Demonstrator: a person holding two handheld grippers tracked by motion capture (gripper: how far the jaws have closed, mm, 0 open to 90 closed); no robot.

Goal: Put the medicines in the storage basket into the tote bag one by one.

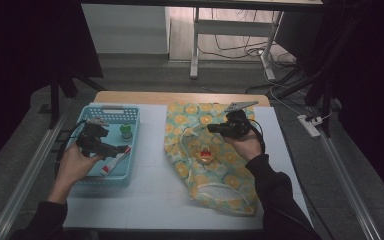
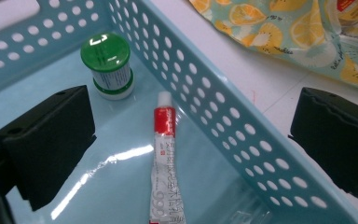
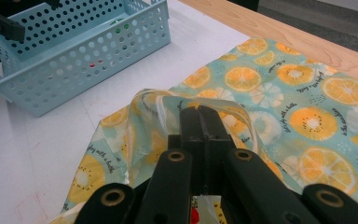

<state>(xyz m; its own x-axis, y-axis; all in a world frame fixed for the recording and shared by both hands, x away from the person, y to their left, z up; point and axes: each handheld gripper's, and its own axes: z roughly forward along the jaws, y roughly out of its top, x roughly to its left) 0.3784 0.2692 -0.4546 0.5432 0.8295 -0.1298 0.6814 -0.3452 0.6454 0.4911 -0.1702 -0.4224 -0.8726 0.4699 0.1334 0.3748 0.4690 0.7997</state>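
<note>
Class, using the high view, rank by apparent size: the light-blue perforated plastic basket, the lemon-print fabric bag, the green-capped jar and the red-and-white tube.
1. Lemon-print fabric bag
2. Light-blue perforated plastic basket
3. Red-and-white tube
4. Green-capped jar, though the tube is partly hidden, so these last two are close.
</note>
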